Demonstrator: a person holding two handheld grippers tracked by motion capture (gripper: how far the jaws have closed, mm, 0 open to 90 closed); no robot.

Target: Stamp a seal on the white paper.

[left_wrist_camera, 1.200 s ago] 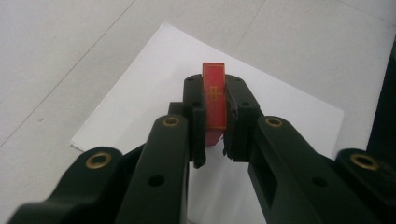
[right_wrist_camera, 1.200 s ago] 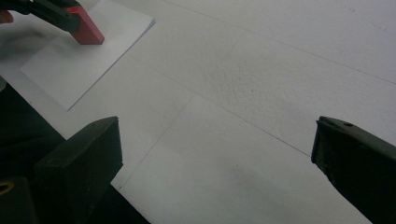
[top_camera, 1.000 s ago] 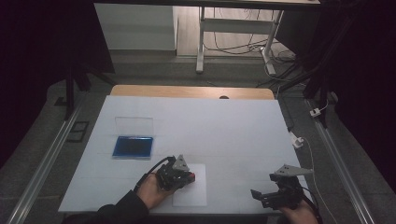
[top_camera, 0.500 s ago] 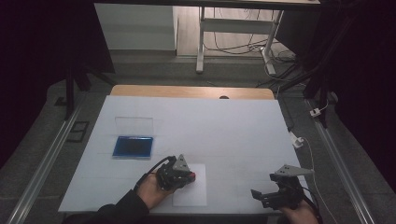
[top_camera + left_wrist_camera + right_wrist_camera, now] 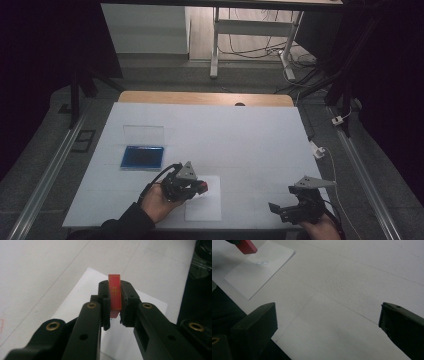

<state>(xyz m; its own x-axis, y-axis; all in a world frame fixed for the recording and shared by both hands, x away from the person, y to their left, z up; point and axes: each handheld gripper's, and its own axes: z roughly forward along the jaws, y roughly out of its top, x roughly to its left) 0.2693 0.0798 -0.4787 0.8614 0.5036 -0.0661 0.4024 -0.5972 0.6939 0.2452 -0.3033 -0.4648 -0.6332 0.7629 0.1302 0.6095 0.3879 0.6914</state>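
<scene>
Left gripper view: red stamp (image 5: 115,293) base hidden inside clamped left tool (image 5: 115,306).

Small red rectangular stamp block (image 5: 115,292) with thin gold line marking on its face, held upright and edge-on, clamped on both sides, raised just above a white paper sheet (image 5: 204,205) lying flat, small blue-outlined mark (image 5: 262,263) printed on the sheet

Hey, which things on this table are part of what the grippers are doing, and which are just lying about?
In the job:
- small red rectangular stamp, clamped in the left gripper
- white paper sheet bearing a small printed mark, under the stamp

Lying about:
- blue ink pad in an open tray
- clear plastic lid behind it
- right gripper, open and empty
</scene>
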